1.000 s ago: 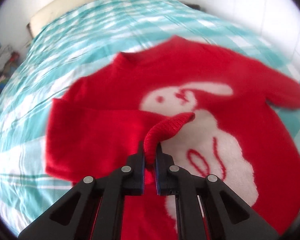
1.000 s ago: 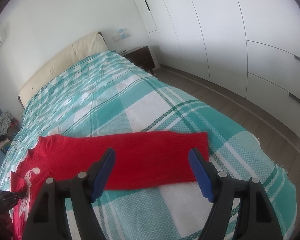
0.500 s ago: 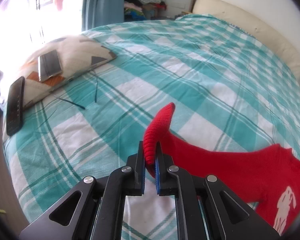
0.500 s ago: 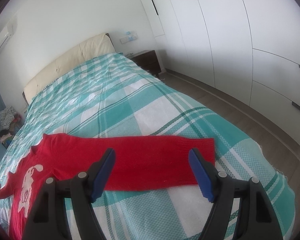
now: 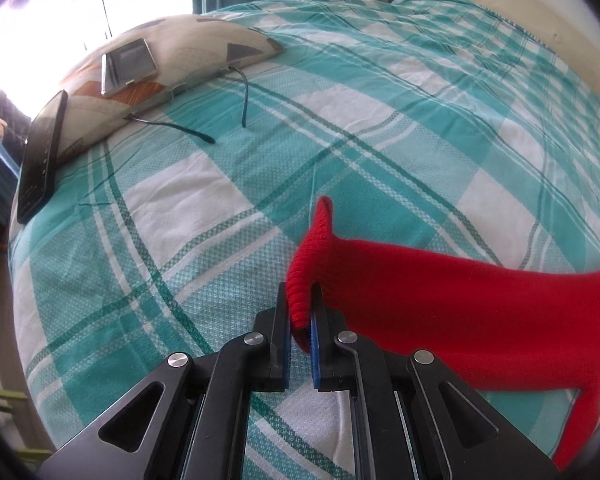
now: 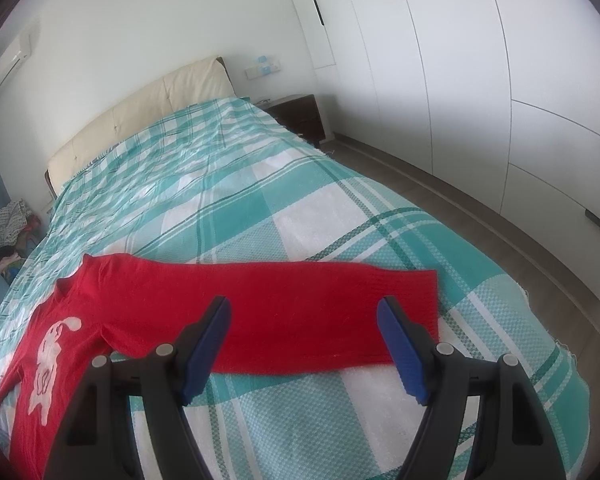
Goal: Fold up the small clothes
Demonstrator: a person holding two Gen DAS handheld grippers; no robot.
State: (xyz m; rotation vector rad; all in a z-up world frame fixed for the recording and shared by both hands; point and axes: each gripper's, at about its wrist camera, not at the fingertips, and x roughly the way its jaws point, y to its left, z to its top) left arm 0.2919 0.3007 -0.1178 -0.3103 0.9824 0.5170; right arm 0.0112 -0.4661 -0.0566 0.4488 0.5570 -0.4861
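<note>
A small red sweater [image 6: 260, 304] with a white rabbit print lies on the teal-and-white checked bedspread [image 6: 260, 200]. One sleeve [image 6: 320, 312] is stretched flat to the right, just beyond my right gripper [image 6: 304, 340], which hovers open above it with nothing between its blue pads. In the left wrist view the other sleeve [image 5: 440, 312] stretches out over the bed. My left gripper [image 5: 300, 312] is shut on that sleeve's ribbed cuff [image 5: 306, 264], which stands up between the fingers.
A patterned cushion [image 5: 168, 64] at the bed's far left corner carries a tablet [image 5: 128, 66], a dark phone [image 5: 42, 156] and loose cables [image 5: 204, 132]. A cream headboard [image 6: 140, 120], a bedside table [image 6: 300, 116], white wardrobes [image 6: 480, 80] and wooden floor border the bed.
My left gripper has carried the cuff off the sweater's front and out sideways, rolling as it went, so the sleeve now lies stretched over the bedspread. The right gripper has stayed open in place.
</note>
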